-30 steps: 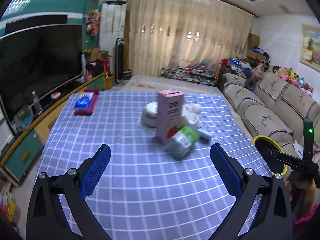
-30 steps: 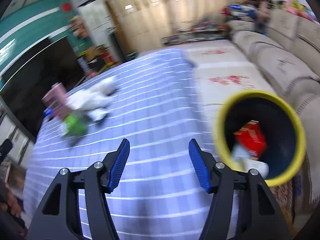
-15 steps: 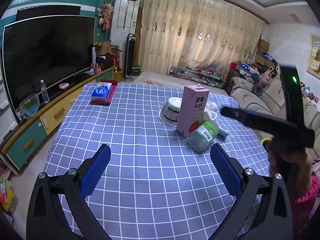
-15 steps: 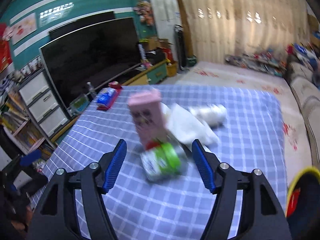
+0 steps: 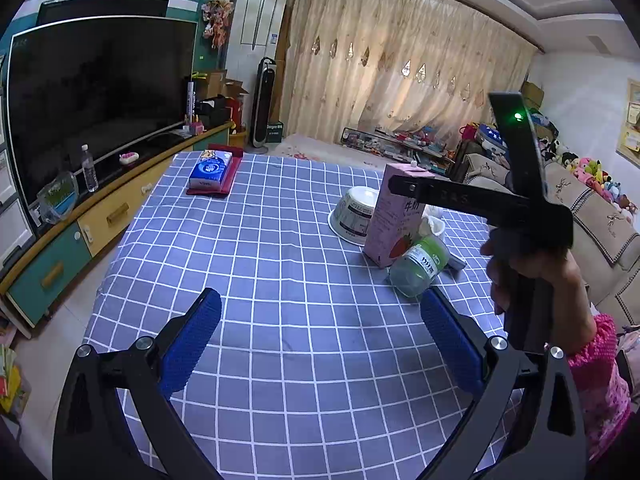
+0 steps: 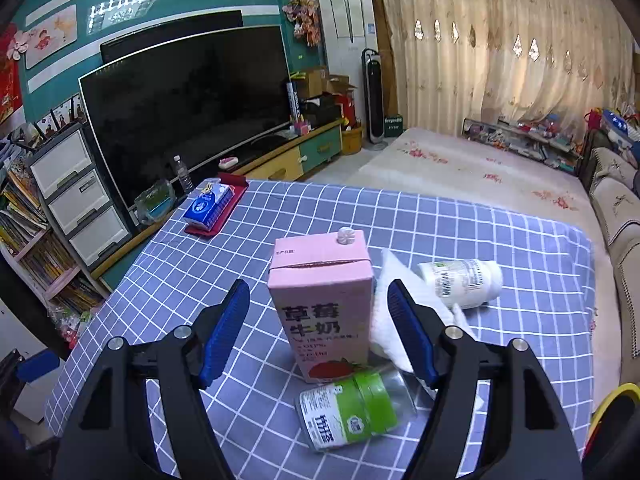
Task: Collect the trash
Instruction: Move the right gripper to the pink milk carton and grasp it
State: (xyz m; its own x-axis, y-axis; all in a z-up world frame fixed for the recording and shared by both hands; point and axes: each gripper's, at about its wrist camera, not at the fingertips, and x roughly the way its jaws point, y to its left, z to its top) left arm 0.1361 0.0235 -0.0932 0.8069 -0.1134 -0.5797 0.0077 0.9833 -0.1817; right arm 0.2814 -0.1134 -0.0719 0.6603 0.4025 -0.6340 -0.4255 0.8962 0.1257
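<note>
- Far left of both views: a dark television point(image 6: 188, 108) stands on a low teal and yellow cabinet point(image 5: 80, 232), with a small water bottle point(image 5: 89, 168) in front of the screen.
- Upper left of the desk point(image 5: 280, 280), which is covered in a blue-and-white checked cloth: a blue tissue pack point(image 5: 211, 170) lies on a red tray point(image 6: 224, 208), well apart from the trash.
- Lower middle of the left wrist view: the left hand-held gripper point(image 5: 320, 344) has its blue pads spread wide over bare cloth, with nothing between them.
- Middle of the right wrist view: the right hand-held gripper point(image 6: 318, 330) is spread, and its jaws have just been opening. The pink strawberry milk carton point(image 6: 322, 304) stands upright between the pads, which show a gap on each side of it.
- Just below the carton in that view: a clear bottle with a green label point(image 6: 352, 412) lies on its side, touching or nearly touching the carton's base.
- Right of the carton: a crumpled white tissue point(image 6: 396, 312) lies on the cloth, partly behind the right pad, and a white bottle point(image 6: 464, 280) lies on its side beyond it.
- In the left wrist view, a white bowl point(image 5: 354, 214) sits upside down just behind the carton.
- Right of the left wrist view: a hand point(image 5: 532, 280) with a pink sleeve grips the handle of the right tool.
- Lower right corner of the right wrist view: the yellow rim of a bin point(image 6: 612, 396) shows beside the desk.
</note>
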